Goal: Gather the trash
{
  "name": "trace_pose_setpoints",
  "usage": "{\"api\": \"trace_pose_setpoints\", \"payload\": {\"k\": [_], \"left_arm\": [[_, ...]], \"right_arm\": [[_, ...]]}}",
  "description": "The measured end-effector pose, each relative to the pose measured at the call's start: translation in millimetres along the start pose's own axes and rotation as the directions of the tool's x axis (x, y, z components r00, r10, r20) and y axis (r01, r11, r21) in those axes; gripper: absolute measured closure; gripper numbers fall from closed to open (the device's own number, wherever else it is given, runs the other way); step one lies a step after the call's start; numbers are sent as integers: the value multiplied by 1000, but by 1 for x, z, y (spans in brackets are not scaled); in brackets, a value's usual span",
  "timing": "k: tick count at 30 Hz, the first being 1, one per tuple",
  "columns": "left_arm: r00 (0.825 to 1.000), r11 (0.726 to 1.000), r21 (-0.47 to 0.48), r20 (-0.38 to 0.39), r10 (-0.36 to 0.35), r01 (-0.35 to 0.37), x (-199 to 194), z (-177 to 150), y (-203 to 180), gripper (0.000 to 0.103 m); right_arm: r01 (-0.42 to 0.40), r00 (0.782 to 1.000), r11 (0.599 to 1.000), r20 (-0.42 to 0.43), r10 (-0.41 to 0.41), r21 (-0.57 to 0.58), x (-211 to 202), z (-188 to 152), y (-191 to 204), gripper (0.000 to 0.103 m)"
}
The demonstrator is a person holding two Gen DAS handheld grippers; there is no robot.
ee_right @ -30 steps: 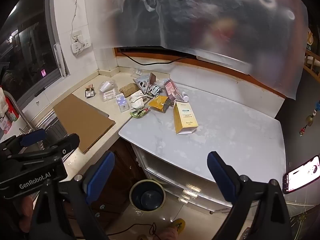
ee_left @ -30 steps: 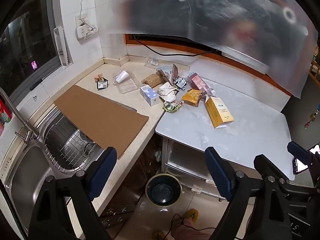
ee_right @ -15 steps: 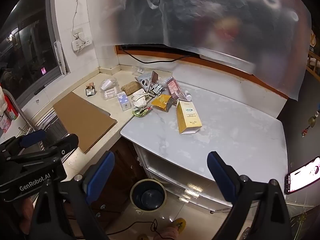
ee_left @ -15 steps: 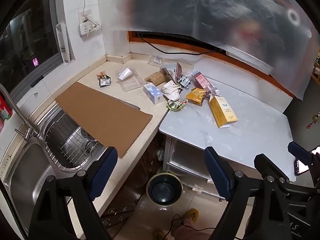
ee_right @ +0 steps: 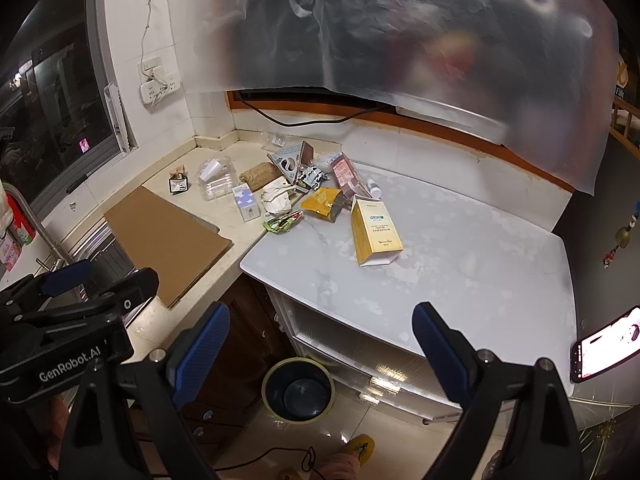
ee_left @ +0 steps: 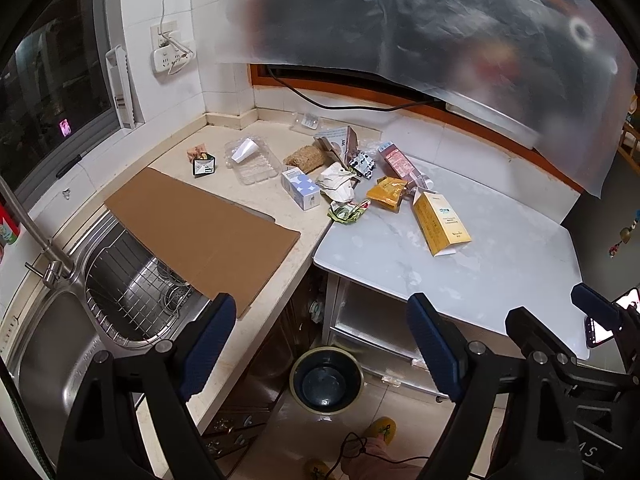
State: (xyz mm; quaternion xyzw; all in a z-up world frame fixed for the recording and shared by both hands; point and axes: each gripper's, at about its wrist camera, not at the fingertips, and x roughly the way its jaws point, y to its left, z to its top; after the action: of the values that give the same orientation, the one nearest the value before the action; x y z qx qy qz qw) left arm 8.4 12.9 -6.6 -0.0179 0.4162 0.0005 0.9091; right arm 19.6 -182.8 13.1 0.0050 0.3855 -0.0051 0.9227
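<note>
Trash lies in a heap at the back of the counter: a yellow carton (ee_left: 440, 224) (ee_right: 375, 230) on its side, an orange packet (ee_left: 390, 192) (ee_right: 323, 201), a green wrapper (ee_left: 347, 213) (ee_right: 281, 222), a blue-white box (ee_left: 301, 189) (ee_right: 247, 201), crumpled white paper (ee_left: 336, 180) and a clear plastic tray (ee_left: 253, 160) (ee_right: 216, 178). A dark round bin (ee_left: 326, 380) (ee_right: 298, 390) stands on the floor under the counter. My left gripper (ee_left: 320, 348) and right gripper (ee_right: 320, 350) are both open and empty, held high and well short of the trash.
A brown cardboard sheet (ee_left: 204, 232) (ee_right: 168, 240) lies over part of the steel sink (ee_left: 56, 356). A white marble tabletop (ee_left: 500, 272) adjoins the beige counter. A lit phone (ee_right: 604, 344) lies at its right edge. Plastic sheeting (ee_left: 420, 20) hangs above.
Both cameras have shifted slightly, so the trash heap sits a little farther right and lower in view. Both grippers stay open. Nothing on the counter has moved.
</note>
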Motion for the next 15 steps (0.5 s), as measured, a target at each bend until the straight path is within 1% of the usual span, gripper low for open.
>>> {"api": "trace_pose_setpoints", "payload": {"k": [15], "left_arm": [[1000, 1000, 4, 7, 5, -5, -2, 1, -2, 18]], "right_arm": [[-1, 1000, 1000, 19, 1, 6, -5, -1, 2, 10]]}}
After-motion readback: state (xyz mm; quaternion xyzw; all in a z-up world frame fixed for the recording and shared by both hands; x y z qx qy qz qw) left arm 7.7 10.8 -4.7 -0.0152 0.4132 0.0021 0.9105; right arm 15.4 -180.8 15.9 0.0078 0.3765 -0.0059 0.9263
